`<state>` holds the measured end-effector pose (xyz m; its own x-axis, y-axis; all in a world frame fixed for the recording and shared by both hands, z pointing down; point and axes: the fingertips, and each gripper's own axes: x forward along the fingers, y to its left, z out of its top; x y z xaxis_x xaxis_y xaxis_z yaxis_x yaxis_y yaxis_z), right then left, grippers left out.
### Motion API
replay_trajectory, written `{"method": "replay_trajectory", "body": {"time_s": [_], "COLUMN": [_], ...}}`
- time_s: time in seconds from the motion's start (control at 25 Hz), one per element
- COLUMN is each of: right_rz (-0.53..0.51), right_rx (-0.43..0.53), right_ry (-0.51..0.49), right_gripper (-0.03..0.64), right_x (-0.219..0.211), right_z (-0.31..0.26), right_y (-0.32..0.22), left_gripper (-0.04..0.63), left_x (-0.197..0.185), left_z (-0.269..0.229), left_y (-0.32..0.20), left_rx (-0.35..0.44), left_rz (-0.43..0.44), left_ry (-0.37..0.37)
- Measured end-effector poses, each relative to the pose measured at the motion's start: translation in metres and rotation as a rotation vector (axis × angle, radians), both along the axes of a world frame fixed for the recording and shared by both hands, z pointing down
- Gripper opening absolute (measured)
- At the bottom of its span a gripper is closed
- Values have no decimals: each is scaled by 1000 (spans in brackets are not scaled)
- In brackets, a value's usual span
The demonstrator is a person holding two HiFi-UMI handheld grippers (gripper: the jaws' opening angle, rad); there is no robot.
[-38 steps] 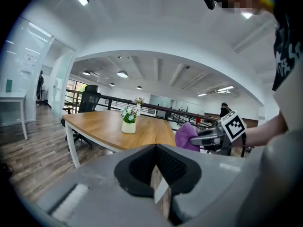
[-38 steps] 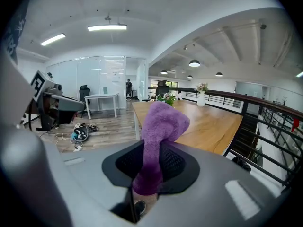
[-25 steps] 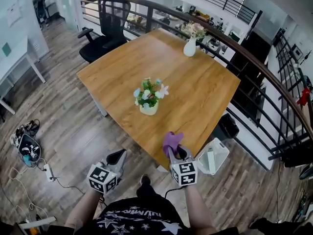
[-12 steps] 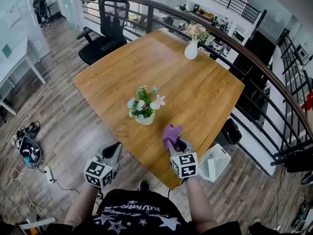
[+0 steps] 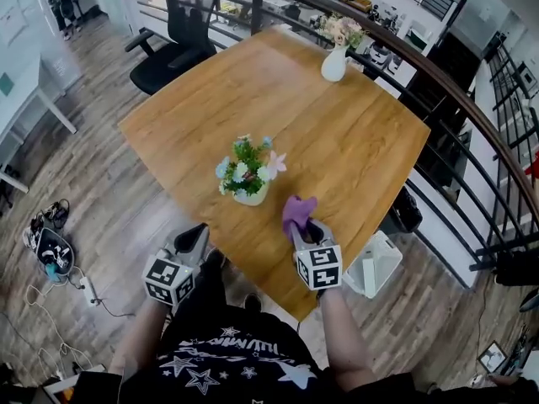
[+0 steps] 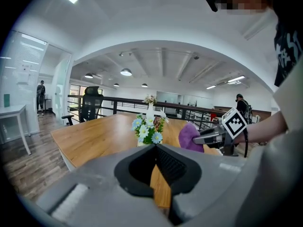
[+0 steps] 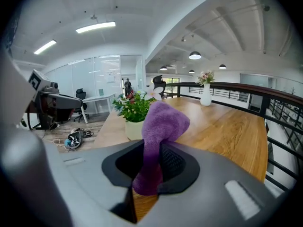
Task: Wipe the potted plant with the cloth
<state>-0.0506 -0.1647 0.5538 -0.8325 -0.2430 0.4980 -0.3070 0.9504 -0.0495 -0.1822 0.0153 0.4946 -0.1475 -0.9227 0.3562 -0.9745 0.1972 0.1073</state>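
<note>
- Here, seen from above, a person stands at the near corner of a wooden table, holding a gripper in each hand.
- The right gripper reaches over the table's near edge. Its jaws are clamped on a purple cloth, which bunches up above them.
- In the right gripper view, the cloth stands upright out of the pinched jaws, with the potted plant just behind it to the left.
- The potted plant has green leaves and small blue, white and pink flowers in a pale pot. It stands on the table near its front edge, near the cloth but apart from it.
- The left gripper hangs over the wooden floor, just off the table's edge. Its jaws are pressed together with nothing between them.
- At the table's far corner stands a white vase of flowers.
- A black office chair sits beyond the table's far left side.
</note>
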Motion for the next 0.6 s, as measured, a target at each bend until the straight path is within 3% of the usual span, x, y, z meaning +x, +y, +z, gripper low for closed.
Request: {"method": "replay_trajectory", "body": {"time_s": [0.08,0.2,0.32,0.52,0.6], "right_rz": [25,73,107,168,165], "right_rx": [-1,-3,1,10,13], "right_ry": [13,35,49,73,84], "right_gripper": [81,81,81,81,81], "right_x": [-3,-9,-21,-36,-44], "right_z": [5,12,10,6,7], "right_y": [-6,-14,-22,-37,-40], "left_gripper": [2,103,173,403,450], "left_x": [-10,-15,-21,-29,-36], "left_z": [8,24,37,58,69], "left_y": [-11,-30,-47,-73,-80], "left_rx": [-4,-34,-76,-112,-130], "left_rz": [28,138,280,462,513], "left_ry": [11,32,-1,-6,-46]}}
